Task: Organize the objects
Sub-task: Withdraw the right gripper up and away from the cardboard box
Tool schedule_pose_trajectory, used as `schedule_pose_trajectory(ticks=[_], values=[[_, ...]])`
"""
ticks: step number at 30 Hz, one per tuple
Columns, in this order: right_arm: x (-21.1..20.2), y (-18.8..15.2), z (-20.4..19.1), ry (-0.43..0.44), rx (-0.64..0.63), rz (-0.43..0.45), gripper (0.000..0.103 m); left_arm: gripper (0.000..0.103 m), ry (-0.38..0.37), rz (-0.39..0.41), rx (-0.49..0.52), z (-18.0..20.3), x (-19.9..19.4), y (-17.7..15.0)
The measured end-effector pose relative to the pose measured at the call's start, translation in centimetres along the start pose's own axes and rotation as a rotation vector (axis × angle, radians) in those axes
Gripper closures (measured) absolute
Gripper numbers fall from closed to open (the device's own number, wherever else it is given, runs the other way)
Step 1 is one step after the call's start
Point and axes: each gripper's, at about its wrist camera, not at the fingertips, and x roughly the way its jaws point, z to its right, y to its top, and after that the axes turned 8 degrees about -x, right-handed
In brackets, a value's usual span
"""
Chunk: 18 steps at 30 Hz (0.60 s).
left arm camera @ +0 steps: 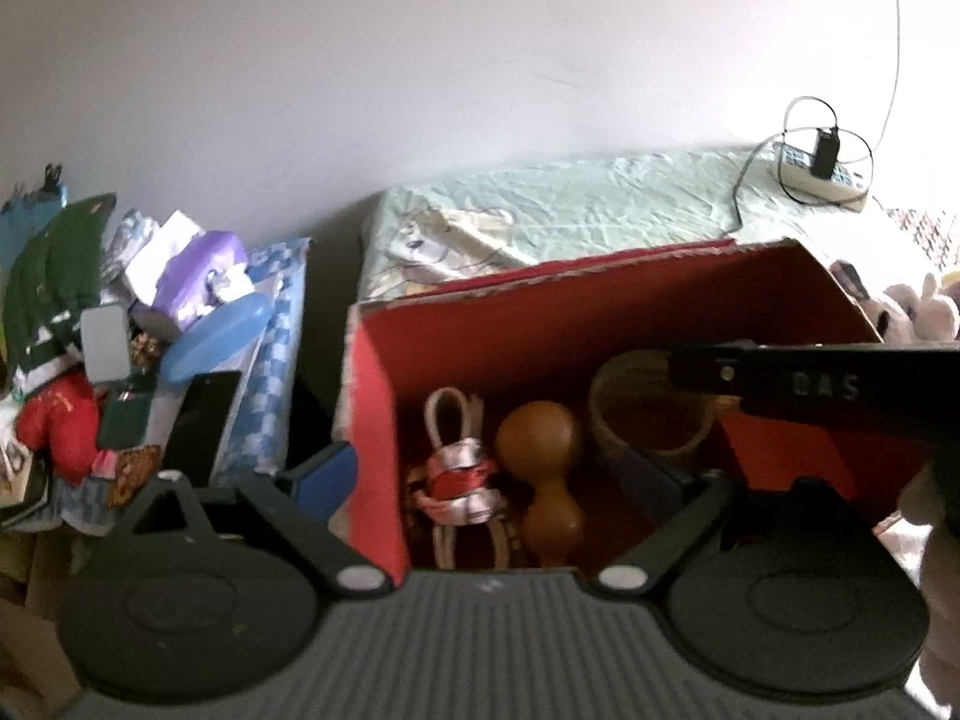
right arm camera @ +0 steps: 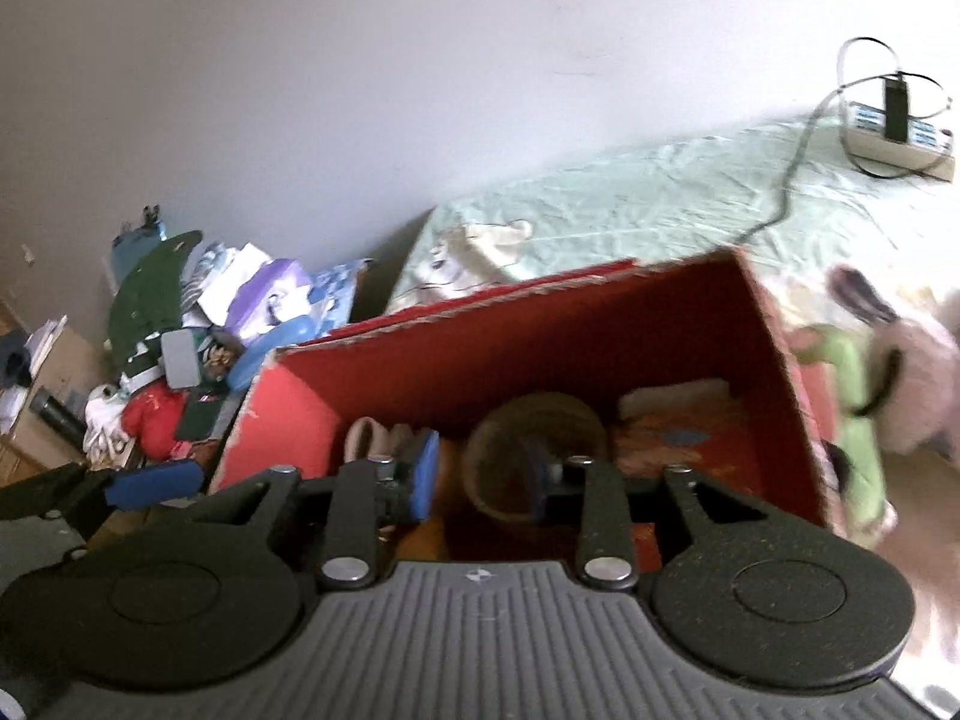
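Note:
An open red cardboard box stands on the bed. Inside lie a white cord bundle tied with red and white ribbon, a brown wooden gourd and a tan tape roll. My left gripper is wide open and holds nothing; its left finger is outside the box's left wall and the other is inside. My right gripper is partly open over the tape roll: one finger sits inside the ring and the blue pad outside, not pressing on it.
Green sheet covers the bed behind the box. A power strip with charger and cables lies at the back right. Plush toys sit right of the box. A cluttered pile of clothes, packets and a blue lid fills the left.

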Motion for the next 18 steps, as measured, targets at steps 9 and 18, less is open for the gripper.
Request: schedule_pose_trajectory(ticks=[9,18], values=[[-3.1,-0.9,0.4,-0.025,0.000,0.053,0.037,0.007,0.020,-0.051,-0.016,2.1,0.3,-0.2],[-5.3,-0.2,-0.3,-0.058,-0.114,0.007,0.030,0.002,0.128,-0.031,-0.137,2.0,-2.4,-0.4]])
